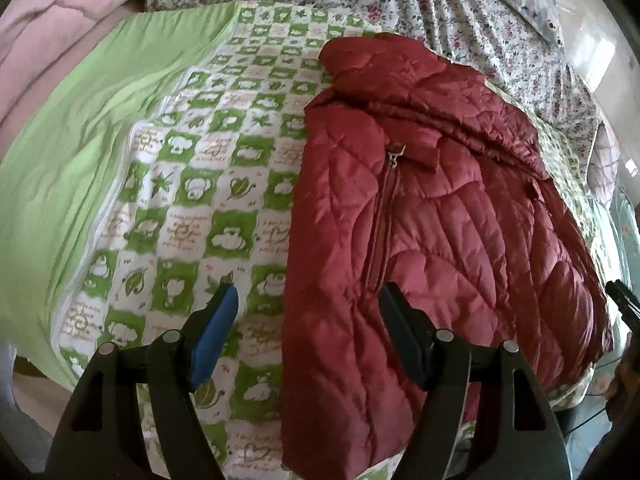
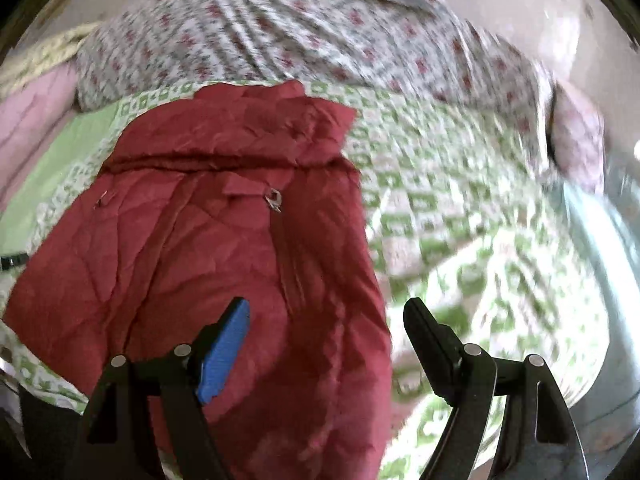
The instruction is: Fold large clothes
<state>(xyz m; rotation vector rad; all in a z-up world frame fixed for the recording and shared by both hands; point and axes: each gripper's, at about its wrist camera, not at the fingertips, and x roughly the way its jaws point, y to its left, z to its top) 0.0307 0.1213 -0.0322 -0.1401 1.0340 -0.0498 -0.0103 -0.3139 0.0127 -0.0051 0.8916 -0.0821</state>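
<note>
A red quilted jacket (image 1: 432, 208) lies folded on a green-and-white checked quilt (image 1: 224, 184) spread over the bed, filling the right half of the left wrist view. A plain green sheet (image 1: 80, 152) borders the quilt at the left, and a floral blanket (image 1: 460, 8) is bunched along the top. The left gripper (image 1: 308, 312) tilts down over the jacket's left edge, fingers apart and empty. The right gripper (image 2: 326, 320) angles down over its right edge, fingers also spread, gripping nothing.

Bed w/ green-checked quilt (image 1: 224, 168), floral sheet (image 1: 460, 20), pink blanket (image 1: 48, 40); daylight at right.
</note>
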